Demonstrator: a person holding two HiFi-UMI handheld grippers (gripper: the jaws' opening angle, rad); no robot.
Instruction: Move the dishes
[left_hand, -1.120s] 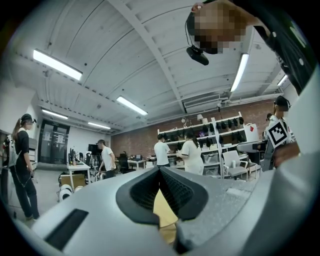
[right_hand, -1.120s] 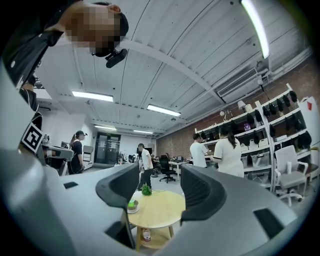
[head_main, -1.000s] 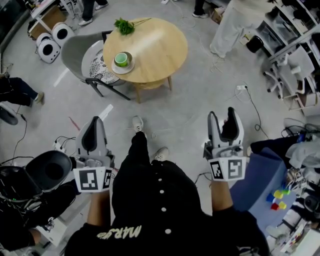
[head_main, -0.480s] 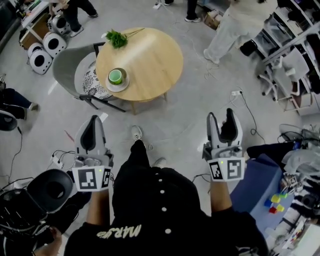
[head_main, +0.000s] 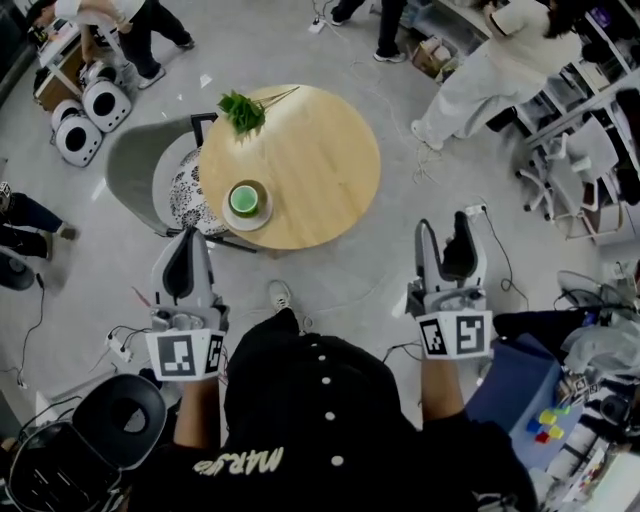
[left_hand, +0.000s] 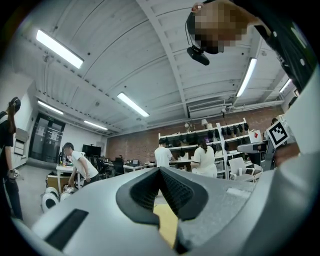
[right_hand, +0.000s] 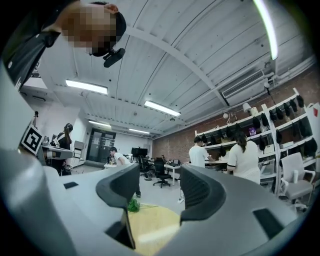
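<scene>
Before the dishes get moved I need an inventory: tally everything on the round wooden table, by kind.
Green cup: 1
White saucer: 1
Leafy green sprig: 1
Total: 3

Ceiling tubes (right_hand: 86, 86) light my room brightly and evenly; shadows soft, table (head_main: 320, 150) faintly glaring; my views bend, corners black.

The person wears a black top (head_main: 300, 430) with a row of white buttons (head_main: 322, 380) and pale lettering (head_main: 238, 463), black trousers (head_main: 286, 322) and a light shoe (head_main: 279, 294). The left gripper (head_main: 185, 238) and right gripper (head_main: 444, 228) are grey with black pads, each bearing a black-and-white marker cube (head_main: 186, 355).
</scene>
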